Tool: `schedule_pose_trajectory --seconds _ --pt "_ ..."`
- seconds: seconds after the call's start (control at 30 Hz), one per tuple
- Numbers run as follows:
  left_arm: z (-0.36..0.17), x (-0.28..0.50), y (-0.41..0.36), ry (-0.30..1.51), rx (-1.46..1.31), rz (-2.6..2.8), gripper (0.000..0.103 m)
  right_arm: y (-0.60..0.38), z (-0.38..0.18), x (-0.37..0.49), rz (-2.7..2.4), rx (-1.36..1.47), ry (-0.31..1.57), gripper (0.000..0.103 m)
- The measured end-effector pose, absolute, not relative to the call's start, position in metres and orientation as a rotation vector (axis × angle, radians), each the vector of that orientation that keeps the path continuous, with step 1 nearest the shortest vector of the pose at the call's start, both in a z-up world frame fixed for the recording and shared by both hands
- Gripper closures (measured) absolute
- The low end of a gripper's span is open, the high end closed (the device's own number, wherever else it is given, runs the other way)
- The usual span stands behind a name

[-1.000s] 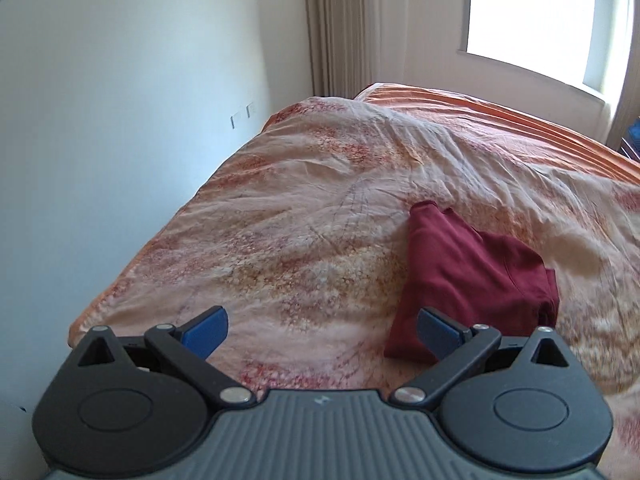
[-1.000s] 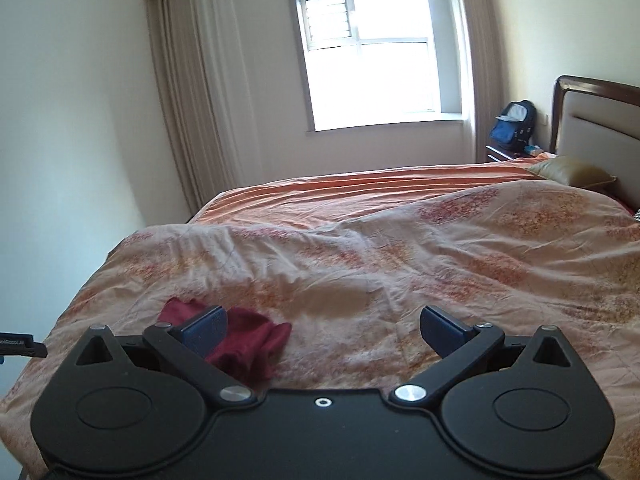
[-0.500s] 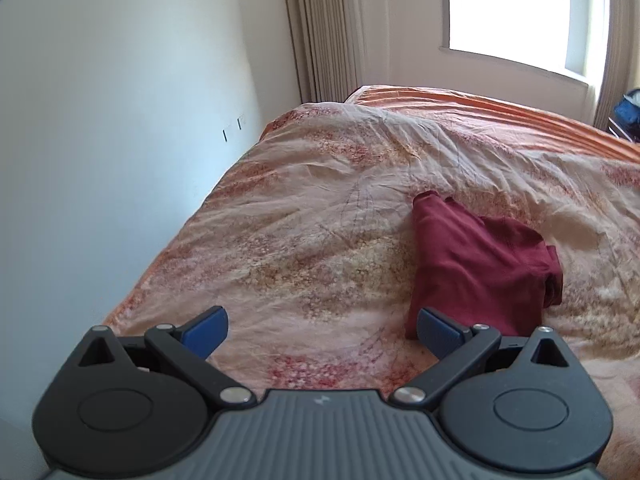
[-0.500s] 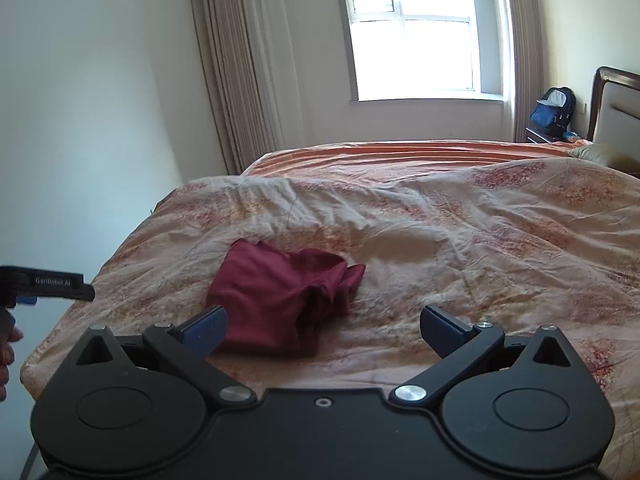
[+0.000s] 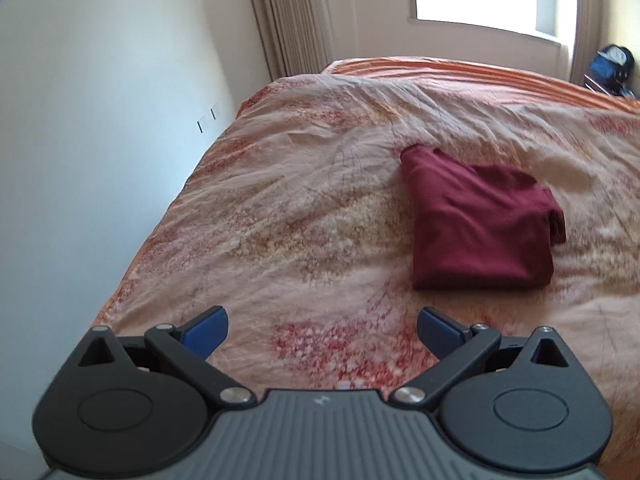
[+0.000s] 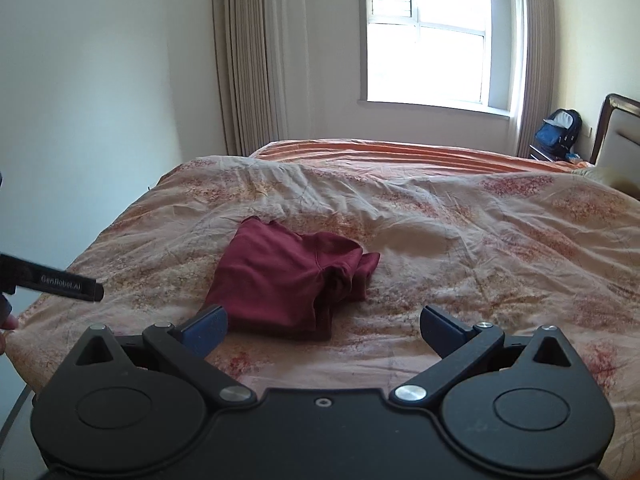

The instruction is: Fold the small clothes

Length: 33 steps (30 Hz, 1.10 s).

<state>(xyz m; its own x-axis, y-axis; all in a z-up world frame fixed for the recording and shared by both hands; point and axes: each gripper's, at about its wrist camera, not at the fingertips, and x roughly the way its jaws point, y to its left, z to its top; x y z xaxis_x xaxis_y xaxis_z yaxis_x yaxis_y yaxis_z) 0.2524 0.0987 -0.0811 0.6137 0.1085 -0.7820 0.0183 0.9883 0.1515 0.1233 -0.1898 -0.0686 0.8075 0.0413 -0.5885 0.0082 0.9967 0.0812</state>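
1. You are holding the left gripper (image 5: 322, 330) with its blue-tipped jaws spread wide; nothing is lying between them, and they are hovering over the near part of the floral duvet (image 5: 304, 208).
2. You are holding the right gripper (image 6: 323, 332) with its jaws likewise spread wide and gripping nothing.
3. The maroon garment (image 5: 478, 222) is lying on the duvet as a folded, roughly rectangular bundle. In the left wrist view it is sitting ahead of the left gripper and off to its right, apart from both fingertips.
4. In the right wrist view the same maroon garment (image 6: 288, 276) is lying just ahead of the right gripper, toward its left side. The left fingertip (image 6: 206, 328) is overlapping the bundle's near edge in the picture; you cannot tell whether it is touching the cloth.
5. The bundle's right end is showing bunched, looser folds, while its left part is lying flatter.
6. A black bar marked "GenRobot.AI" (image 6: 52, 280) is entering the right wrist view from the left edge, over the corner of the bed.
7. Beyond the duvet, an orange striped sheet (image 6: 400, 152) is covering the far side of the bed, with beige curtains (image 6: 248, 56) and a bright window (image 6: 428, 40) behind it.
8. A blue backpack (image 6: 558, 128) is standing near the wooden headboard (image 6: 616, 136) at the far right.
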Motion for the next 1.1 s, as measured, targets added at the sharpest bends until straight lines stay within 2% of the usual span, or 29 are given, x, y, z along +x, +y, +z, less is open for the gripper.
schedule_pose_trajectory --seconds 0.43,1.1 --pt "-0.103 0.216 0.118 0.881 0.082 -0.011 0.0 -0.155 -0.109 0.093 -0.025 0.149 0.7 0.001" --pt "-0.107 0.228 0.099 0.875 0.075 -0.037 0.0 -0.163 -0.108 0.106 -0.027 0.15 0.709 0.001"
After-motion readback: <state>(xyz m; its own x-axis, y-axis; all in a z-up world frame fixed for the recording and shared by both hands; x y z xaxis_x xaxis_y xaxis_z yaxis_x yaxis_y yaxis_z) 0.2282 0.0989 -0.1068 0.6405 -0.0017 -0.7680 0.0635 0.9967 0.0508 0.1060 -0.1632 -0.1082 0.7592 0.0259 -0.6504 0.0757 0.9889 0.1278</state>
